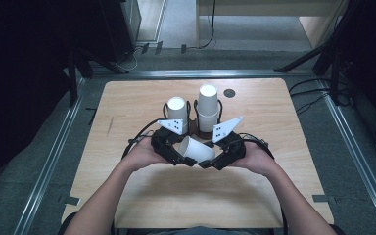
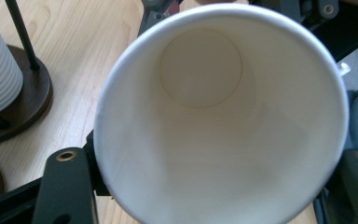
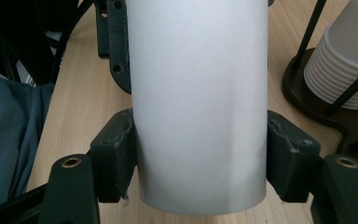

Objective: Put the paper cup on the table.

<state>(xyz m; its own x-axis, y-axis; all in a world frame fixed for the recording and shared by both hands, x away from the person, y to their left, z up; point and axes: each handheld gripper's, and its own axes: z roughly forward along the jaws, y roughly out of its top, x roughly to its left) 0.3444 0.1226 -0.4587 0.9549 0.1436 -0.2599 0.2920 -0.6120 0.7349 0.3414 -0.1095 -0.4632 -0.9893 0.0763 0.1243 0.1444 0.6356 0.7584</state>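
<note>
Your table (image 1: 142,205) is light wood with plenty of bare surface on your near side. At its far middle stands a dark wire rack (image 1: 203,128) holding two stacks of white paper cups upside down: a shorter stack (image 1: 176,111) on the left, a taller stack (image 1: 208,108) on the right.

The single paper cup (image 1: 197,150) is held lying on its side just in front of the rack, between your two grippers, mouth toward your left.

Right gripper (image 1: 210,163): its pads press both sides of the cup wall near the base end, clearly clamped in the right gripper view (image 3: 200,186). That one has the cup.

Left gripper (image 1: 183,160): you look straight into the cup's mouth (image 2: 219,112), with a jaw to each side of the rim. Whether those jaws touch the rim can't be told; treat it as partly closed, contact unconfirmed.

Handling judgement: the cup is very light, thin-walled and easily crushed, with a smooth outside that may slip. The rolled rim and the base are its stiffest parts; grip there, gently. Squeezing mid-wall would likely oval or crease it.
</note>
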